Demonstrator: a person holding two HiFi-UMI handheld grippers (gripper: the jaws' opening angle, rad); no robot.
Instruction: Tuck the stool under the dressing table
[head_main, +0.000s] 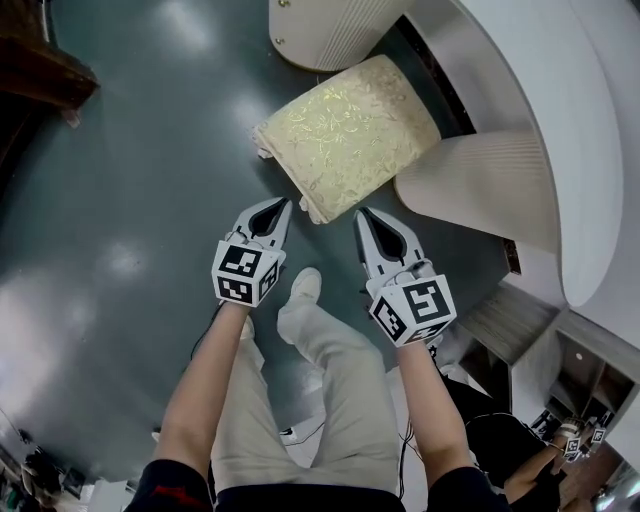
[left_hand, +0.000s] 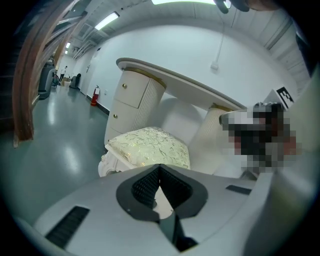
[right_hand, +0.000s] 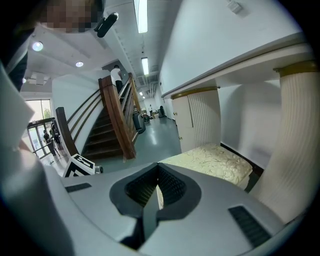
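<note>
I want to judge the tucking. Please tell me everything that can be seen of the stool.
The stool has a squarish padded seat in cream fabric with a pale gold leafy pattern, on a white carved frame. It stands upright on the glossy grey floor, turned at an angle, its far part between the two ribbed pedestals of the dressing table. The shut left gripper and right gripper point at its near edge; contact cannot be told.
</note>
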